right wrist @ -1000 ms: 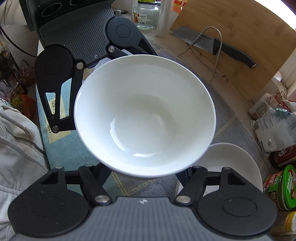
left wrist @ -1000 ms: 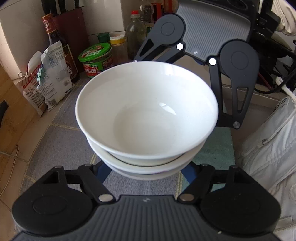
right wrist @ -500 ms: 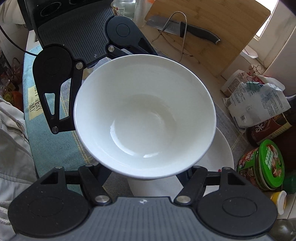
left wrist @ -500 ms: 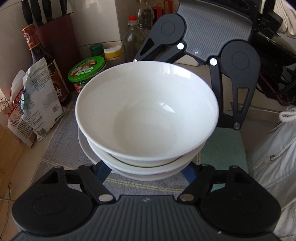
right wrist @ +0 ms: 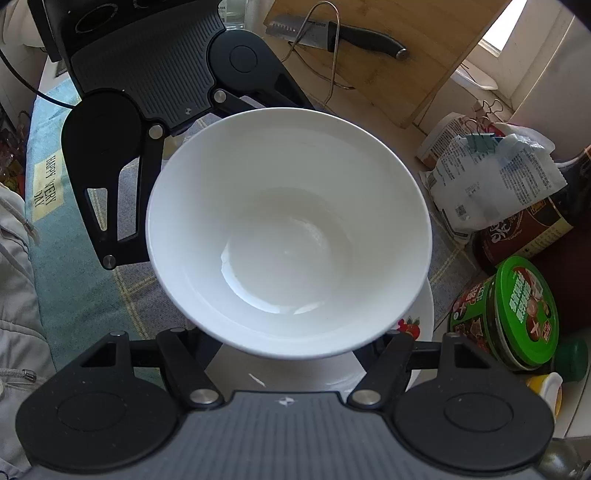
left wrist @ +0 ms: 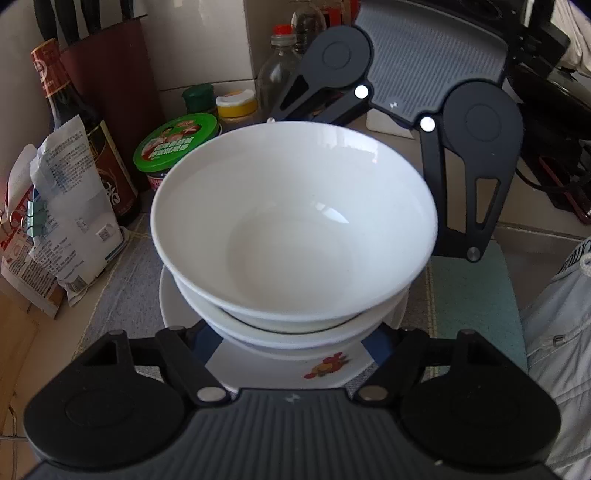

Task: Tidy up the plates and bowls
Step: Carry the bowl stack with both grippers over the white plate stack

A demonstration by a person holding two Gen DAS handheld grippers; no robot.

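Observation:
A stack of white bowls (left wrist: 295,206) is carried between both grippers, which face each other across it. My left gripper (left wrist: 291,343) is shut on the stack's near side; its blue pads (left wrist: 207,341) show under the lowest bowl. The right gripper (right wrist: 288,350) is shut on the opposite side, and only the top bowl (right wrist: 288,229) shows there. Each gripper appears in the other's view: right gripper (left wrist: 399,107), left gripper (right wrist: 184,110). A white plate with a red print (left wrist: 325,369) lies on the mat straight under the stack, its rim (right wrist: 424,306) peeking out. Whether the stack touches it is unclear.
Close beside the plate stand a green-lidded tub (left wrist: 177,144), a dark sauce bottle (left wrist: 74,122), clipped food packets (left wrist: 62,214), small jars and a knife block (left wrist: 107,74). A cutting board with a knife (right wrist: 362,35) lies beyond. A person's light garment (left wrist: 554,332) borders the teal mat (left wrist: 469,295).
Both grippers carried the bowl stack across the counter toward the jars and packets. The printed plate, off to the side before, now lies under the stack.

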